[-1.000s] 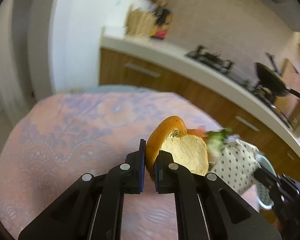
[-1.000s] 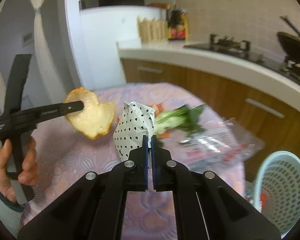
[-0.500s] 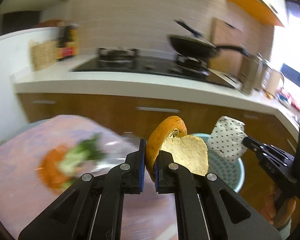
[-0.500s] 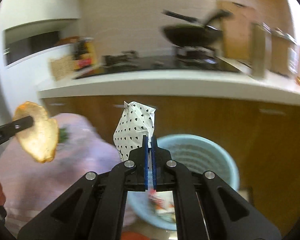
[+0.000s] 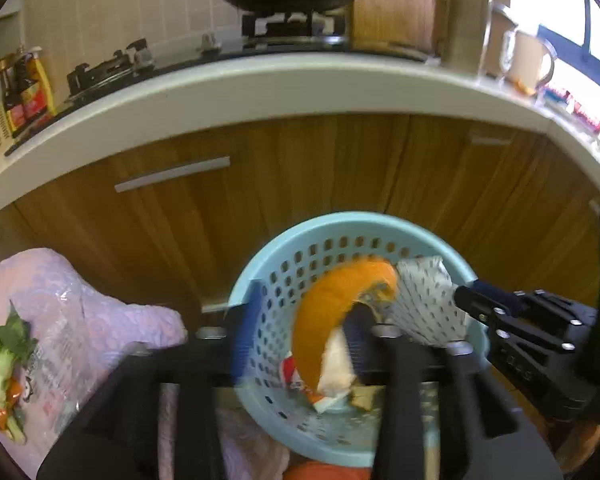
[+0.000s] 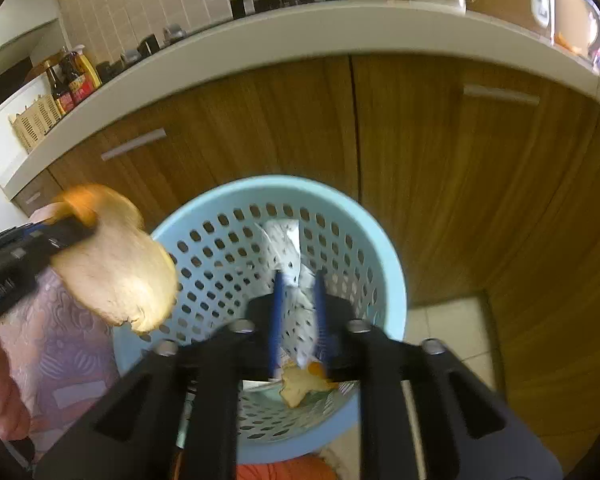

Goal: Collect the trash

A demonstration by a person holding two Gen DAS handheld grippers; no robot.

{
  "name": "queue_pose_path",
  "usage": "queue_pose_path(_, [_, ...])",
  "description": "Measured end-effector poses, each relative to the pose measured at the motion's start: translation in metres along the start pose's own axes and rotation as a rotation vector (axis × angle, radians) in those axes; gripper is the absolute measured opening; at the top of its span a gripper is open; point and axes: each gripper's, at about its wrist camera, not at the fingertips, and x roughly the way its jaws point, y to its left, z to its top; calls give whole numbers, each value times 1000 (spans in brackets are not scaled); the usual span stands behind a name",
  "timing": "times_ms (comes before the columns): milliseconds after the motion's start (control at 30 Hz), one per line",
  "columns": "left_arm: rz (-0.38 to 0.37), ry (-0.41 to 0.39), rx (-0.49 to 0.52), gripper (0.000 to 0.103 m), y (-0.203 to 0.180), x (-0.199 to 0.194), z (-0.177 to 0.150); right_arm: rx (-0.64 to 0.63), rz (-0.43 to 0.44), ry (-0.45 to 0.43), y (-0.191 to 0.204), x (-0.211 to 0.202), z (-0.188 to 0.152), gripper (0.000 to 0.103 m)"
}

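A light blue perforated basket stands on the floor below both grippers. My left gripper is open over it; the orange peel leans against its right finger, and also shows in the right wrist view. My right gripper is open over the basket, with the crumpled white spotted paper between its fingers; the paper also shows in the left wrist view. Other scraps lie in the basket's bottom.
Wooden cabinets under a white counter stand right behind the basket. The table's purple cloth edge is at left, carrying a clear bag and green leaves. Tiled floor shows to the basket's right.
Both grippers swung from the table to above the basket and dipped toward it. Both have opened; the peel and the spotted paper are no longer clamped.
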Motion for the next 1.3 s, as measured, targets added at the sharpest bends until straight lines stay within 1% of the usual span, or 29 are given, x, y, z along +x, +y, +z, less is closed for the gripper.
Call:
queue_pose_path(100, [-8, 21, -14, 40, 6, 7, -6, 6, 1, -5, -5, -1, -3, 30])
queue_pose_path(200, [-20, 5, -29, 40, 15, 1, -10, 13, 6, -19, -4, -6, 0, 30])
queue_pose_path(300, [-32, 0, -32, 45, 17, -3, -9, -1, -6, -49, 2, -18, 3, 30])
queue_pose_path(367, [-46, -5, -21, 58, 17, -8, -9, -1, -1, -70, 6, -27, 6, 30])
queue_pose_path(400, [-42, -11, -12, 60, 14, -12, -9, -3, 0, -76, 8, -31, 7, 30])
queue_pose_path(433, [-28, -12, 3, 64, 12, -16, -10, -7, -2, -87, 11, -36, 8, 30])
queue_pose_path(500, [-14, -18, 27, 64, 11, -24, -12, -14, -3, -107, 17, -47, 11, 30])
queue_pose_path(600, [-18, -43, 25, 64, 17, -39, -13, -24, -6, -136, 25, -61, 13, 30])
queue_pose_path(633, [-24, -43, 30, 68, 19, -43, -13, -30, -13, -143, 27, -64, 13, 30])
queue_pose_path(667, [-35, -35, 47, 74, 18, -45, -13, -37, -26, -147, 30, -67, 14, 33])
queue_pose_path(700, [-44, -29, 68, 75, 15, -46, -12, -38, -34, -149, 32, -68, 15, 38])
queue_pose_path(767, [-37, -32, 89, 75, 8, -46, -8, -29, -46, -158, 32, -75, 15, 44])
queue_pose_path(800, [-34, -27, 91, 75, 6, -44, -6, -25, -48, -160, 31, -77, 14, 44])
queue_pose_path(833, [-40, -7, 90, 75, 4, -40, -3, -20, -51, -163, 29, -81, 14, 44])
queue_pose_path(867, [-50, 17, 97, 80, 3, -36, -2, -19, -53, -164, 28, -83, 13, 44])
queue_pose_path(900, [-53, 87, 129, 80, -2, -26, -2, -16, -62, -163, 26, -86, 13, 44])
queue_pose_path(933, [-31, 131, 159, 78, -7, -19, -2, -13, -66, -163, 24, -88, 13, 44])
queue_pose_path(967, [-5, 155, 193, 77, -11, -16, -5, -7, -67, -164, 22, -89, 13, 44])
queue_pose_path(1000, [31, 174, 238, 77, -16, -14, -8, 0, -63, -165, 20, -91, 13, 44])
queue_pose_path(1033, [53, 177, 254, 76, -17, -15, -11, 4, -60, -166, 19, -92, 13, 44])
queue_pose_path(1067, [53, 163, 245, 76, -14, -19, -12, 6, -59, -168, 19, -93, 13, 44])
queue_pose_path(1100, [37, 152, 225, 76, -10, -24, -13, 6, -58, -169, 19, -94, 12, 44])
queue_pose_path(1167, [11, 153, 178, 76, 0, -30, -14, -2, -55, -168, 23, -96, 12, 44])
queue_pose_path(1267, [16, 71, 110, 76, 14, -50, -17, -20, -44, -184, 33, -104, 11, 44])
queue_pose_path(1300, [11, 30, 70, 76, 23, -63, -20, -33, -32, -198, 40, -110, 11, 44])
